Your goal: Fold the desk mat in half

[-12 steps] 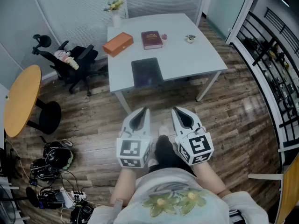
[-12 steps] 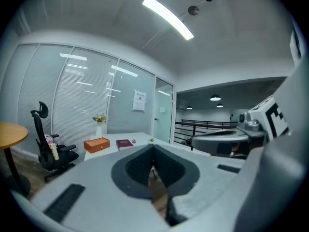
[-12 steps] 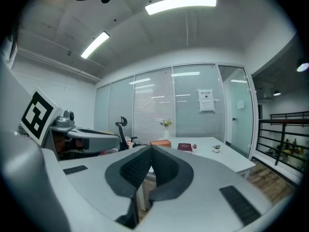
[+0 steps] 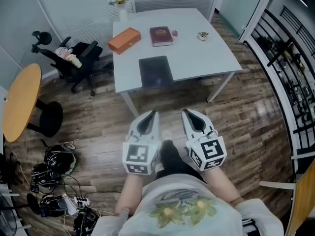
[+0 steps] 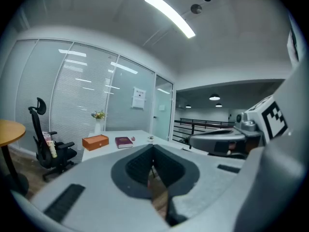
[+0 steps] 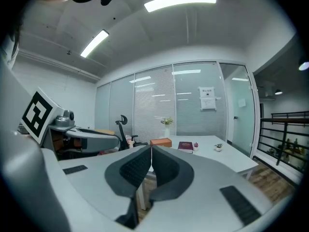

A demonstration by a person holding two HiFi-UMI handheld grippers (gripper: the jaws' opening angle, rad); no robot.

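View over the white table (image 4: 206,58), taken from the person's head, with both gripper views as supplement. The desk mat (image 4: 155,72), dark and rectangular, is seen lying flat and unfolded on the table, against its near edge and toward its left half; nothing is resting on it. Behind the mat, along the far part of the table, an orange box (image 4: 124,40), a dark red book (image 4: 161,36) and a small potted plant (image 4: 202,35) are set out from left to right, well apart from the mat, and a vase of flowers (image 4: 121,6) is placed at the table's far left corner. The left gripper (image 4: 150,118) and the right gripper (image 4: 189,117) are held side by side over the wooden floor (image 4: 246,127) short of the table's near edge, both pointed toward the table and touching neither it nor the mat. In each gripper view the two dark ribbed pads are pressed together at their tips (only a thin seam is left between them), and nothing is caught between them, so both grippers are closed and empty. A black office chair (image 4: 69,63) is placed to the left of the table, and a round wooden table (image 4: 19,102) farther left again; a dark railing (image 4: 290,73) is seen to the table's right.
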